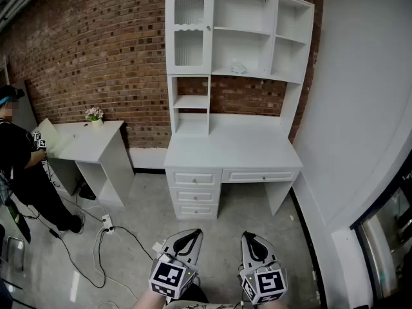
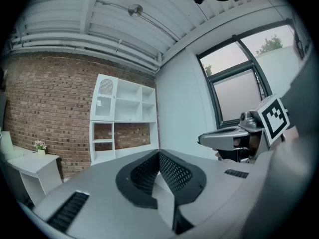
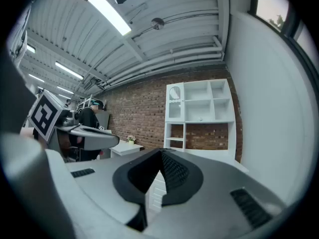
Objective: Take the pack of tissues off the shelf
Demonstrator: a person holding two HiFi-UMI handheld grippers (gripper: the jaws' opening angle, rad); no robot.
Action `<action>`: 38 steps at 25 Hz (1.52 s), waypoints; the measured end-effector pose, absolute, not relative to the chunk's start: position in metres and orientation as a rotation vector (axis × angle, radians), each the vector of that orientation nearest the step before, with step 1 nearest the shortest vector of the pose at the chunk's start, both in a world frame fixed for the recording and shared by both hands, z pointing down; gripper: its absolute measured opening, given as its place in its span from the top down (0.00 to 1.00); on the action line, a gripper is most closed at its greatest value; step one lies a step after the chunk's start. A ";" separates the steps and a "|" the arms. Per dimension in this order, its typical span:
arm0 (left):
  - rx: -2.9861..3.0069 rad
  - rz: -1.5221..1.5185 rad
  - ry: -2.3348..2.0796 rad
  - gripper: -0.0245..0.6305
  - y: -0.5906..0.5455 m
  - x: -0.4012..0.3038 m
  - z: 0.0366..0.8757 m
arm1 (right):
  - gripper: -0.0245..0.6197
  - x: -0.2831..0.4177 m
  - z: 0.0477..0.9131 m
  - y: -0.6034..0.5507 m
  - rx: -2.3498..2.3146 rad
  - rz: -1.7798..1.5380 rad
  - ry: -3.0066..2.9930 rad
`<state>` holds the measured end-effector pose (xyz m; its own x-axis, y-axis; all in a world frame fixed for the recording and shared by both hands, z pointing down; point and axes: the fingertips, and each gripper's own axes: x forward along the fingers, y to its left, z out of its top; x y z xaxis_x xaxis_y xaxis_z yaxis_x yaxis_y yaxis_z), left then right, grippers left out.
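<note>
holding both tools low in front of me, well apart from the furniture. left gripper [image 1: 190, 235] sits at the bottom of the head view, jaws pressed together at the tips, nothing between them. right gripper [image 1: 251, 238] is just beside it, jaws closed together too, also empty. each one's marker cube faces up toward my head camera.

pack of tissues [image 1: 238, 66] lies on the middle shelf board [image 1: 257, 74] of the white hutch [image 1: 308, 44], in the wide centre compartment, toward its right half. it looks crumpled and pale, too small to tell more. neither gripper is near it.

hutch stands on a white desk [image 1: 232, 152] with drawers [image 1: 195, 194] on the left side, set against a brick wall [image 1: 96, 50]. top left compartment of the hutch has a ribbed glass door [image 1: 188, 31].

off to the left there's a smaller white table [image 1: 90, 141] with a small flower pot [image 1: 95, 116] on it. a person [image 1: 19, 166] in dark clothes stands at that table. black cables [image 1: 84, 250] and a power strip [image 1: 107, 224] lie on the concrete floor between that table and me.
</note>
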<state>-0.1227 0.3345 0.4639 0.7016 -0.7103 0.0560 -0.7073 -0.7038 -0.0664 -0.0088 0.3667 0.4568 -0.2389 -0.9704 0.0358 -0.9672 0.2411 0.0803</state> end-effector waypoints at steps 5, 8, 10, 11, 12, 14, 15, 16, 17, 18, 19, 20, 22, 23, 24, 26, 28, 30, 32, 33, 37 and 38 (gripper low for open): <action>-2.869 -0.116 1.182 0.94 0.334 -0.124 0.467 | 0.96 -0.008 0.460 0.365 1.886 -0.059 -2.409; -2.883 -0.116 1.179 0.94 0.333 -0.121 0.471 | 0.96 -0.007 0.464 0.366 1.888 -0.045 -2.400; -2.895 -0.113 1.175 0.94 0.333 -0.119 0.472 | 0.96 -0.004 0.467 0.366 1.902 -0.028 -2.388; -2.899 -0.114 1.173 0.94 0.333 -0.118 0.474 | 0.96 -0.002 0.468 0.366 1.913 -0.018 -2.381; -2.903 -0.117 1.170 0.94 0.333 -0.117 0.475 | 0.96 0.001 0.470 0.366 1.927 -0.008 -2.373; -2.911 -0.124 1.166 0.94 0.332 -0.113 0.479 | 0.96 0.008 0.474 0.366 1.953 0.013 -2.355; -2.915 -0.126 1.167 0.94 0.331 -0.112 0.481 | 0.96 0.012 0.476 0.365 1.963 0.023 -2.348; -2.919 -0.126 1.170 0.94 0.329 -0.111 0.483 | 0.95 0.014 0.478 0.364 1.970 0.032 -2.344; -2.922 -0.126 1.174 0.94 0.326 -0.111 0.485 | 0.95 0.015 0.479 0.362 1.975 0.041 -2.343; -2.924 -0.126 1.178 0.94 0.323 -0.110 0.485 | 0.95 0.016 0.479 0.359 1.979 0.048 -2.344; -2.926 -0.128 1.180 0.94 0.319 -0.108 0.486 | 0.95 0.018 0.478 0.355 1.981 0.054 -2.345; -2.928 -0.131 1.179 0.94 0.315 -0.105 0.486 | 0.95 0.020 0.478 0.351 1.983 0.057 -2.346; -2.934 -0.136 1.170 0.94 0.306 -0.099 0.486 | 0.95 0.025 0.478 0.340 1.988 0.061 -2.343; -2.939 -0.136 1.166 0.94 0.300 -0.096 0.486 | 0.95 0.028 0.478 0.333 1.990 0.064 -2.341; -2.945 -0.134 1.166 0.94 0.292 -0.093 0.487 | 0.95 0.031 0.479 0.325 1.991 0.067 -2.340; -2.956 -0.135 1.172 0.94 0.270 -0.090 0.488 | 0.95 0.035 0.480 0.305 1.988 0.073 -2.339; -2.971 -0.146 1.169 0.94 0.246 -0.085 0.491 | 0.95 0.040 0.483 0.283 1.996 0.084 -2.331; -2.987 -0.149 1.151 0.94 0.223 -0.079 0.496 | 0.95 0.048 0.487 0.261 2.020 0.092 -2.316; -2.998 -0.143 1.136 0.94 0.195 -0.073 0.498 | 0.95 0.056 0.488 0.235 2.048 0.093 -2.298; -3.000 -0.143 1.138 0.94 0.179 -0.070 0.497 | 0.95 0.060 0.488 0.219 2.060 0.094 -2.289; -3.009 -0.124 1.138 0.94 0.104 -0.058 0.491 | 0.95 0.075 0.483 0.146 2.078 0.096 -2.268; -3.014 -0.121 1.130 0.94 0.083 -0.055 0.488 | 0.95 0.076 0.479 0.125 2.078 0.095 -2.266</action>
